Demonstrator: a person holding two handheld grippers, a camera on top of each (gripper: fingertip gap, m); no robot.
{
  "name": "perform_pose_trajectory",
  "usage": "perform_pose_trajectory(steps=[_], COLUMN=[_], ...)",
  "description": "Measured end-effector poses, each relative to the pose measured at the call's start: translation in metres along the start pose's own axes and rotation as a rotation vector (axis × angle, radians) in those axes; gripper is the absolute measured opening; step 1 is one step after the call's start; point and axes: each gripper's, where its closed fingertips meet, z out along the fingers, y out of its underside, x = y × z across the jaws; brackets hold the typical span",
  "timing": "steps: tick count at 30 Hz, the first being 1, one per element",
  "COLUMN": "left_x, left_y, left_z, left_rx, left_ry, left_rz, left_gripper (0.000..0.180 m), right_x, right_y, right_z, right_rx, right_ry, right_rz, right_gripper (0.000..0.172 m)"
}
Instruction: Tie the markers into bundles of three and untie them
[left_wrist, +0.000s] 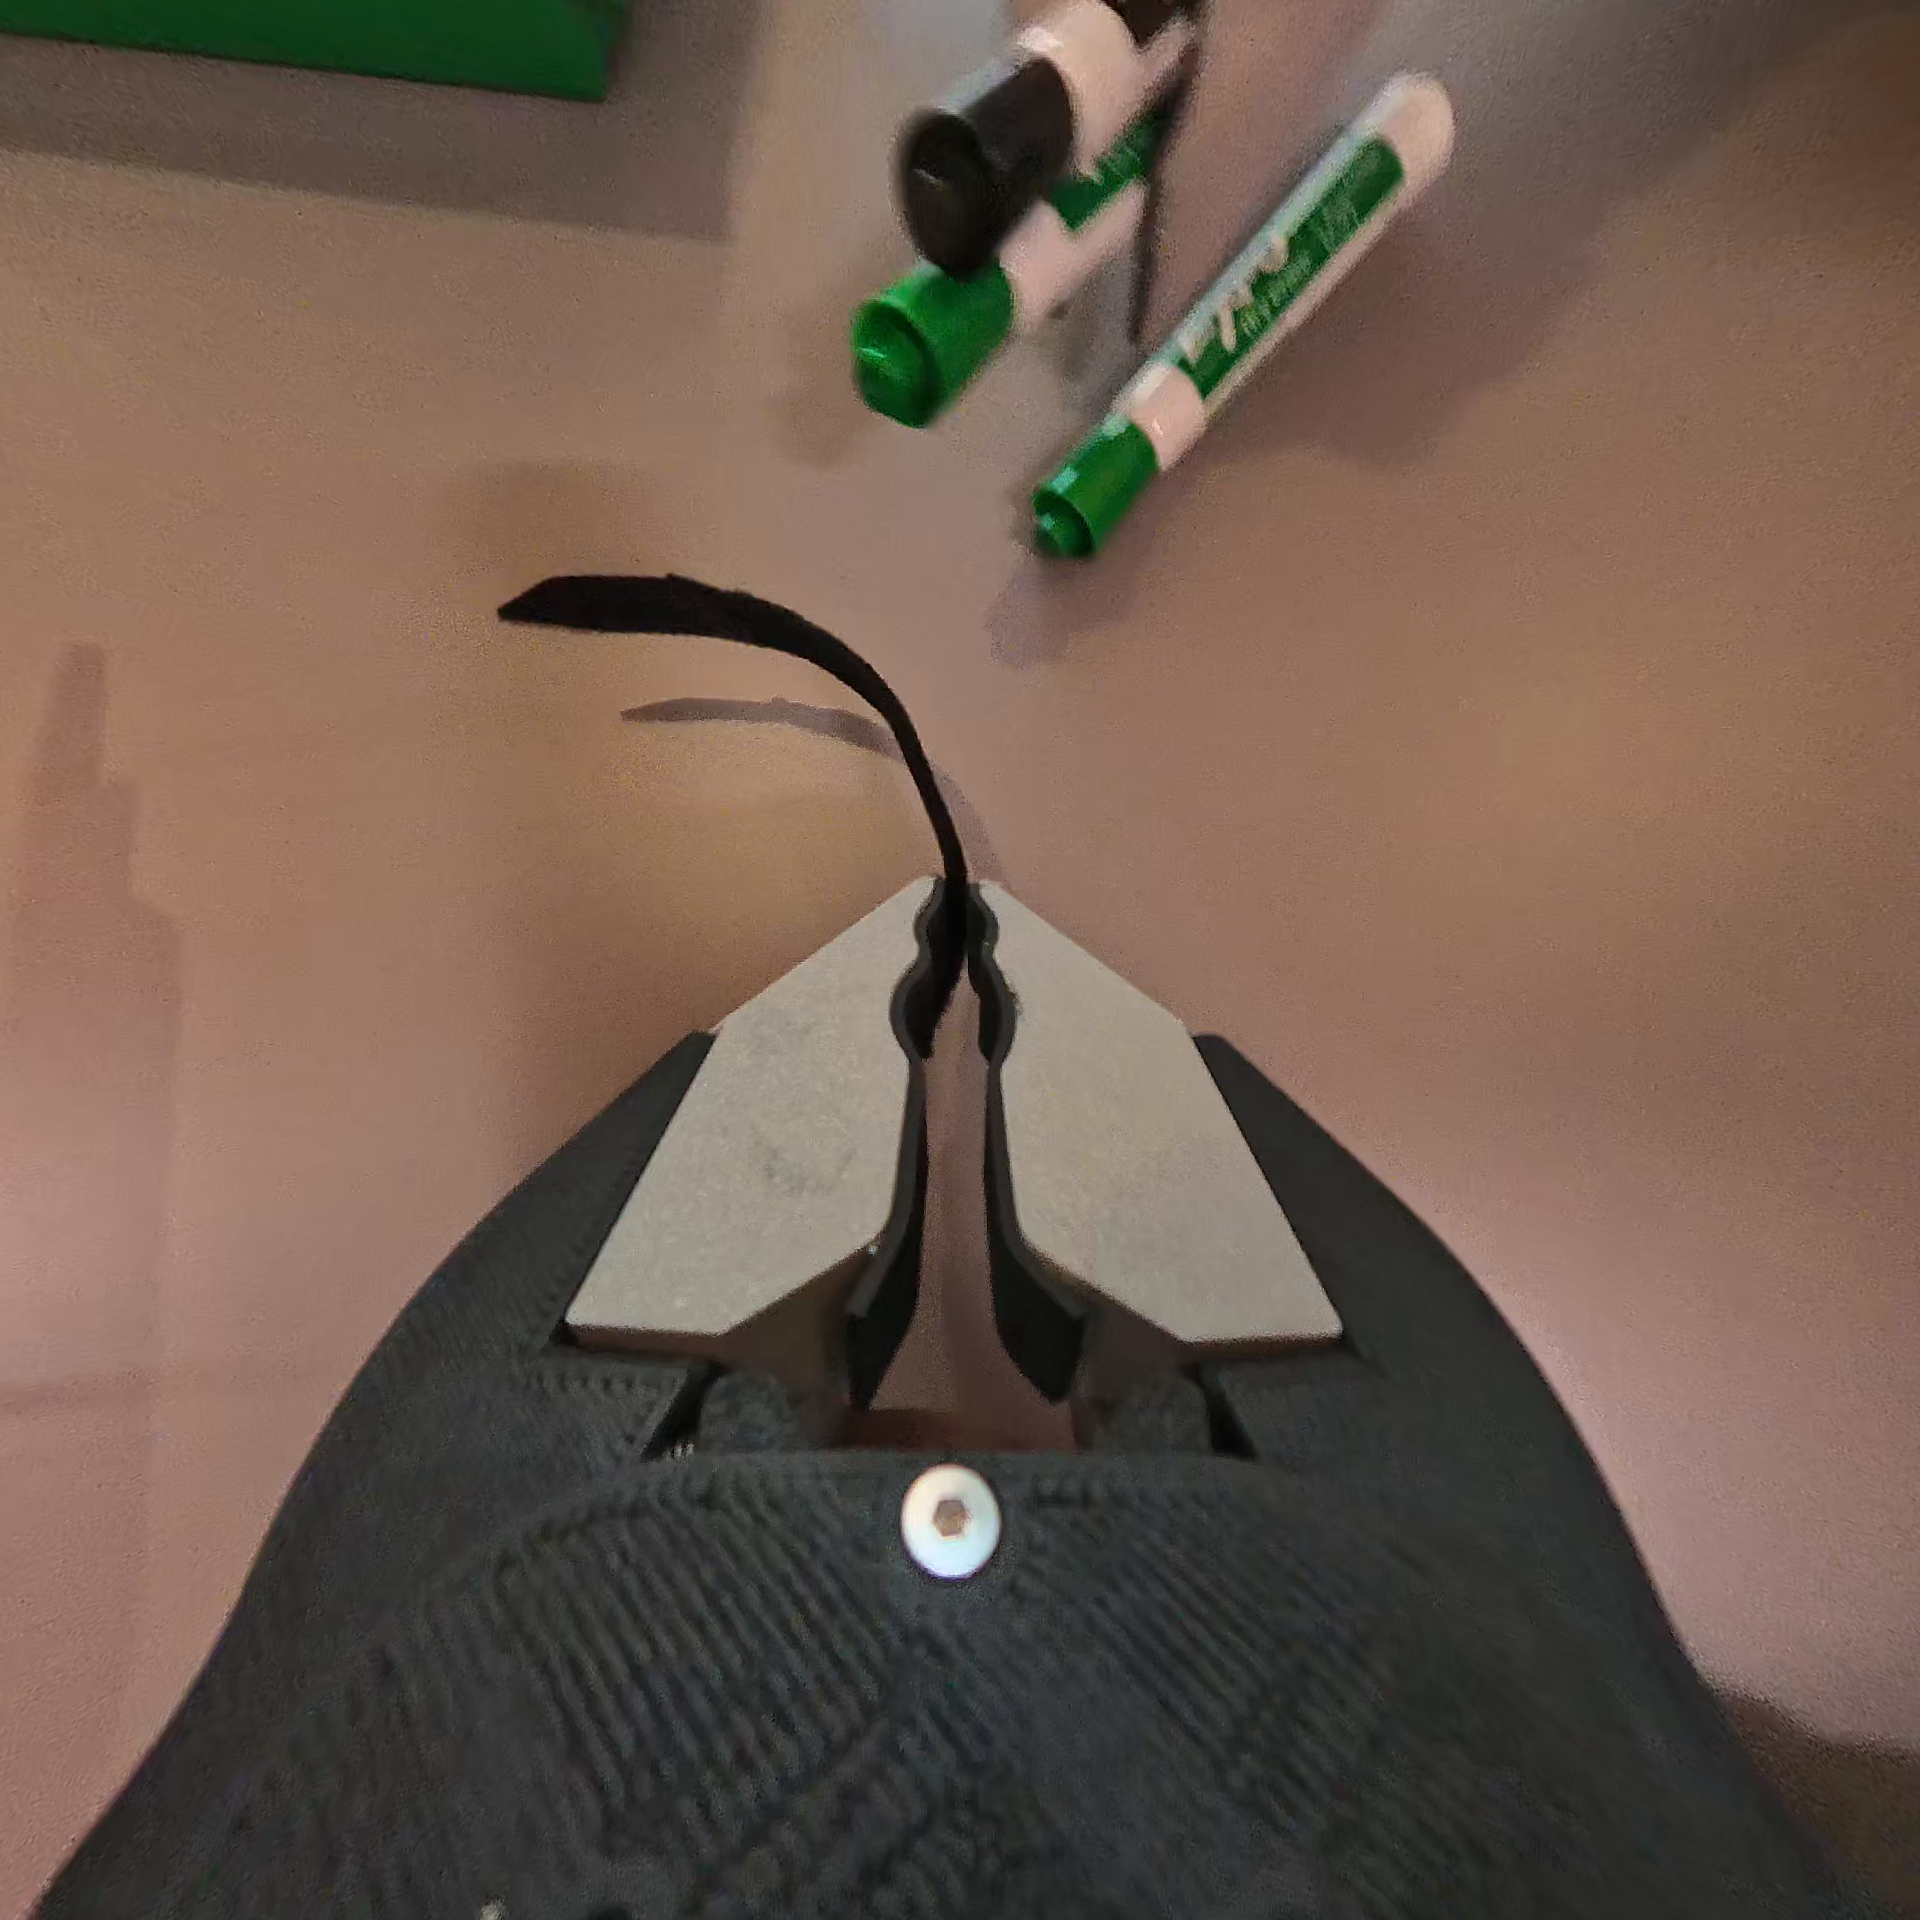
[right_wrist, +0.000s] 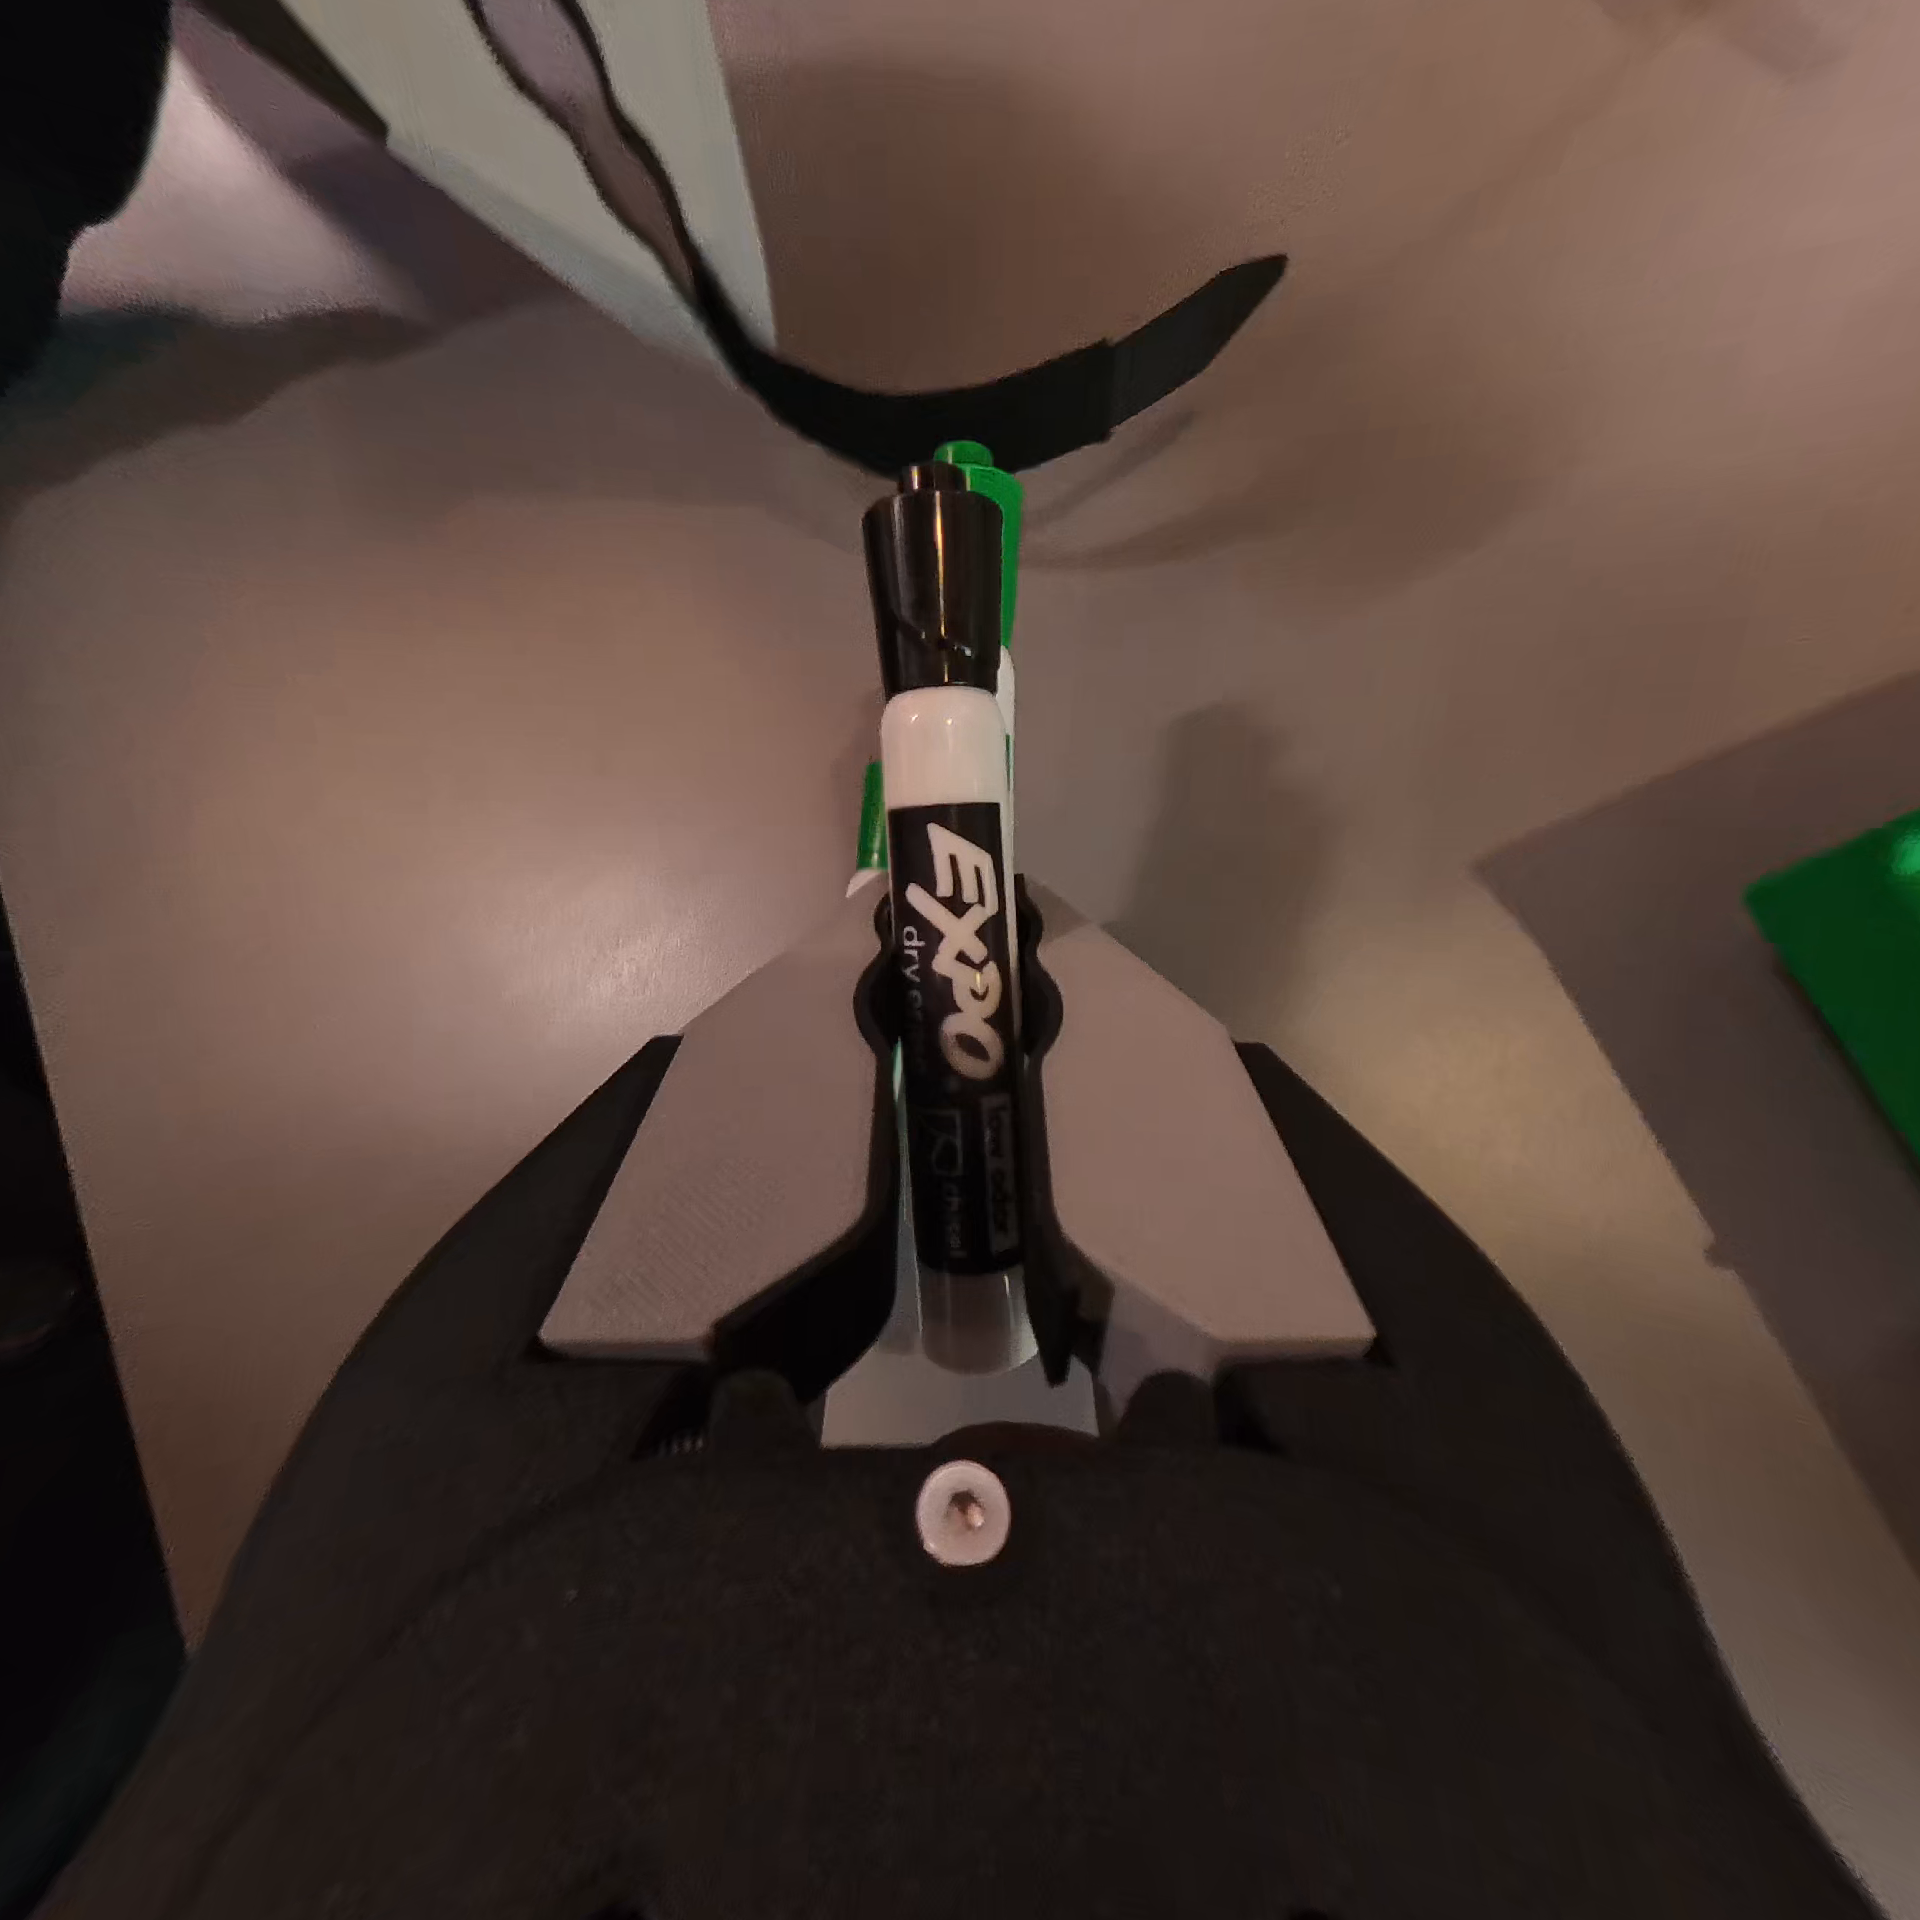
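**Operator:** Starting on my left. The left gripper (left_wrist: 954, 914) is clenched on 1 end of a black strap (left_wrist: 727, 623); the free end curls up and off to the left, wrapped round nothing. So no bundle is tied at this moment.

**Colleague:** And the markers?

**Operator:** Further right in that view, 2 of them are lifted clear of the table (left_wrist: 312, 935), stacked: a black-capped marker (left_wrist: 966, 166) over a green-capped marker (left_wrist: 935, 343). A 3rd, another green marker (left_wrist: 1236, 322), lies loose on the table just beside them.

**Colleague:** What has the lifted pair?

**Operator:** My right gripper (right_wrist: 956, 966). Its pads press the black marker's barrel (right_wrist: 951, 1039), caps pointing away from me. The green one sits behind it; I think it's pinched in the same grip, but it's mostly hidden, so I can't be sure. The strap (right_wrist: 987, 400) hangs just past the caps.

**Colleague:** Progress, then?

**Operator:** I'd judge the strap is off and the 3 are apart. Whether that's mid-untie or pre-tie, I can't say. A green block (right_wrist: 1849, 935) sits at the far right, unused.
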Motion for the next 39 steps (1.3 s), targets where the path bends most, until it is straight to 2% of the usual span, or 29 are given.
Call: perform_pose_trajectory(steps=[1, 3, 5, 8, 13, 19, 23, 29, 33, 37, 39], left_x=[0.005, 0.022, 0.030, 0.018, 0.030, 0.048, 0.064, 0.064, 0.051, 0.041, 0.035], left_y=[0.004, 0.011, 0.017, 0.018, -0.015, -0.011, -0.024, -0.031, -0.037, -0.028, -0.028], left_z=[-0.002, -0.003, 0.000, 0.004, 0.015, 0.023, 0.018, 0.021, 0.018, 0.021, 0.016], left_rx=[-0.024, -0.054, -0.114, -0.240, -0.106, -0.054, 0.069, 0.130, 0.128, 0.145, 0.148], left_ry=[-0.002, 0.000, -0.062, -0.197, -0.386, -0.562, -0.647, -0.719, -0.827, -0.811, -0.839], left_rz=[0.073, 0.325, 0.559, 0.705, 1.061, 1.410, 1.493, 1.560, 1.544, 1.483, 1.466], left_gripper=[0.000, 0.000, 0.000, 0.000, 0.000, 0.000, 0.000, 0.000, 0.001, 0.002, 0.012], right_x=[-0.001, -0.003, -0.005, -0.010, -0.021, -0.027, -0.050, -0.076, -0.079, -0.080, -0.084], right_y=[-0.004, -0.012, -0.018, -0.026, -0.033, -0.028, -0.025, 0.024, 0.036, 0.030, 0.023], right_z=[0.001, 0.003, 0.003, -0.005, -0.028, -0.039, -0.042, -0.006, 0.008, 0.015, 0.015], right_rx=[0.023, 0.057, 0.077, 0.106, 0.116, 0.004, -0.014, -0.334, -0.466, -0.445, -0.381], right_ry=[-0.008, -0.006, -0.008, -0.010, -0.052, -0.061, -0.192, -0.332, -0.350, -0.339, -0.348], right_rz=[-0.018, -0.060, -0.111, -0.191, -0.346, -0.456, -0.500, -0.599, -0.603, -0.599, -0.591], right_gripper=[0.015, 0.015, 0.015, 0.016, 0.016, 0.016, 0.016, 0.015, 0.015, 0.015, 0.015])
